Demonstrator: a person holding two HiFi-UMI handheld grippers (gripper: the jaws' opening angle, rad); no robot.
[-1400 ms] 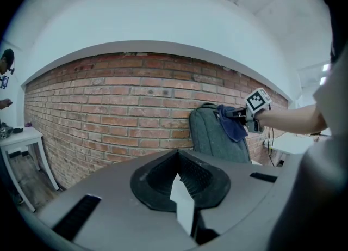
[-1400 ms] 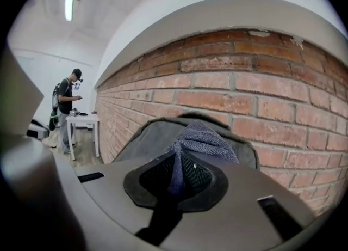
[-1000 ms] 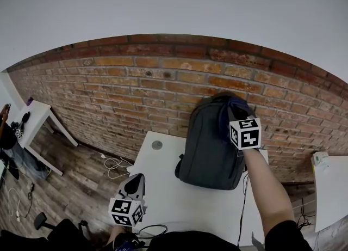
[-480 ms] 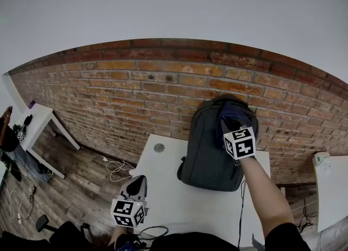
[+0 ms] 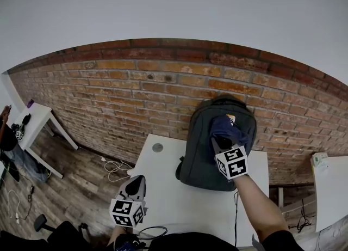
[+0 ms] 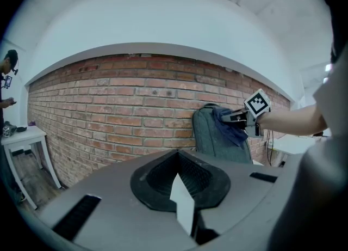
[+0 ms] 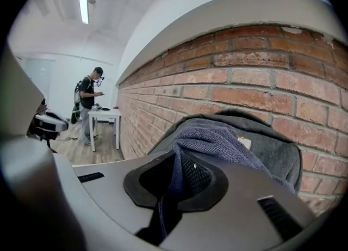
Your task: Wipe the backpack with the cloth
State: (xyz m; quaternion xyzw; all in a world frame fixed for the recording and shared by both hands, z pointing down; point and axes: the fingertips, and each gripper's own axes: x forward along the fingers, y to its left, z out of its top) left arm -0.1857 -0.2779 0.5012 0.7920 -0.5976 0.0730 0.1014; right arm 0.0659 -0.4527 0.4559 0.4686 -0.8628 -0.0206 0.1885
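While my right gripper [image 7: 173,193] pinches the limp dark-blue woven cloth [image 7: 217,141] by its fold, I expect the soft grey fabric backpack [image 5: 201,157] to yield. My left gripper [image 6: 182,212] has its jaws together, empty.

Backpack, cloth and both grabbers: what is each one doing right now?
backpack: upright on the table, back against the brick wall
cloth: pinched in the right gripper, draped on the backpack's upper front
right gripper: shut on the cloth, held up at the backpack
left gripper: shut, empty, held low away from the backpack
table: bearing the backpack
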